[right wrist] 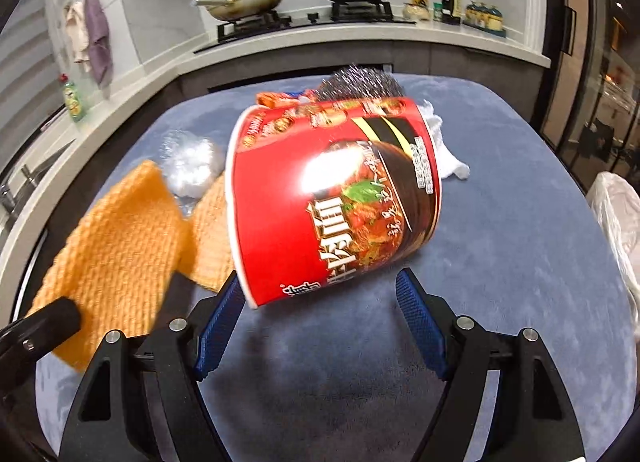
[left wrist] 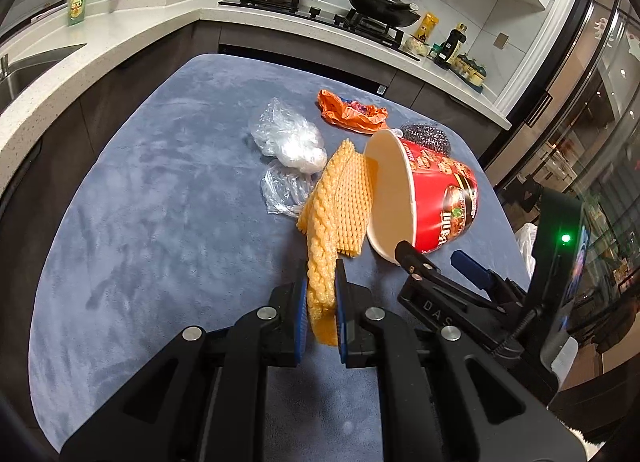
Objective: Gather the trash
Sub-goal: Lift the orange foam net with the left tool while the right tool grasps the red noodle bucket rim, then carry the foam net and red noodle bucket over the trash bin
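Nearest, the left gripper (left wrist: 322,294) is clamped on the orange foam net (left wrist: 336,198), its far end at the mouth of the tipped red noodle cup (left wrist: 424,190). The right gripper (right wrist: 320,310) stands wide around the cup's rim, not gripping. Beyond on the table (left wrist: 140,202), clear plastic bags (left wrist: 286,142), an orange wrapper (left wrist: 350,110) and a steel scourer (left wrist: 426,138) look uncollected, so most remains.

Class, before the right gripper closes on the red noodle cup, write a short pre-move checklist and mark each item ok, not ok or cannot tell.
1. Left gripper shut on orange foam net: ok.
2. Right gripper open: ok.
3. Red noodle cup between its fingers: not ok, only the rim edge.
4. Cup empty inside: ok.
5. Cup upright: not ok, tipped on its side.
6. Trash bag reachable: cannot tell.
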Tool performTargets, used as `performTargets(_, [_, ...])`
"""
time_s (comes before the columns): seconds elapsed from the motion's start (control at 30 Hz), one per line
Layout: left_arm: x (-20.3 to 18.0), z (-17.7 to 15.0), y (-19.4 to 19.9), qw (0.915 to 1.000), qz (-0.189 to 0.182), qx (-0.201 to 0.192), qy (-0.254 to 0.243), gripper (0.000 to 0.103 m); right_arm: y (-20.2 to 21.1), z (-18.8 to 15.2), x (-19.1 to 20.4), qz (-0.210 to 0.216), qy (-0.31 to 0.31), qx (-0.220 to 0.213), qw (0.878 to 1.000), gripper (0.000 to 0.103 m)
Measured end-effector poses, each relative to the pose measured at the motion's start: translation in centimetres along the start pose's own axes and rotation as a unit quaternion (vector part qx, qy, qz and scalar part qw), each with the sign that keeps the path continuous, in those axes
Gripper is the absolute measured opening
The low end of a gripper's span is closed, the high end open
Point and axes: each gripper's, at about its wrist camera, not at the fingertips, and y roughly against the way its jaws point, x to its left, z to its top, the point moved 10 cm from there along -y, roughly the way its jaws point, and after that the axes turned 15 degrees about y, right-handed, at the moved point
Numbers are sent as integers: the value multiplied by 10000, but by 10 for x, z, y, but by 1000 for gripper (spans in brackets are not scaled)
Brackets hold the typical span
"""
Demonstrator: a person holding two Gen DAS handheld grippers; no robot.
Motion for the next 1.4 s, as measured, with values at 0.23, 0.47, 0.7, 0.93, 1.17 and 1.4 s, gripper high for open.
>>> performTargets(0.23, [-1,-1,-4,10000,-18,46,-3,11,11,-11,-29,-21,-160,29,9999,53])
performTargets(0.47, [-20,-5,-4,9998,-117,75,-137,11,16,-21,-67,-221,-301,102,9993,19])
performTargets(0.7, [-56,-7,1,9986,-286,3,-452,11,34,-30,-107,-533,-444,-24,9976,7])
performTargets(0.93, [-95,-13,-1,9961,-489,54,-732,11,63,-39,-168,-660,-976,-244,9927,7])
performTargets(1.17, [-151,-25,-6,9900,-769,109,-1177,11,97,-45,-240,-1433,-1197,-545,9809,7])
performTargets(1.4, [-238,-47,-22,9759,-1267,301,-1751,11,130,-60,-320,-2282,-1417,-701,9607,7])
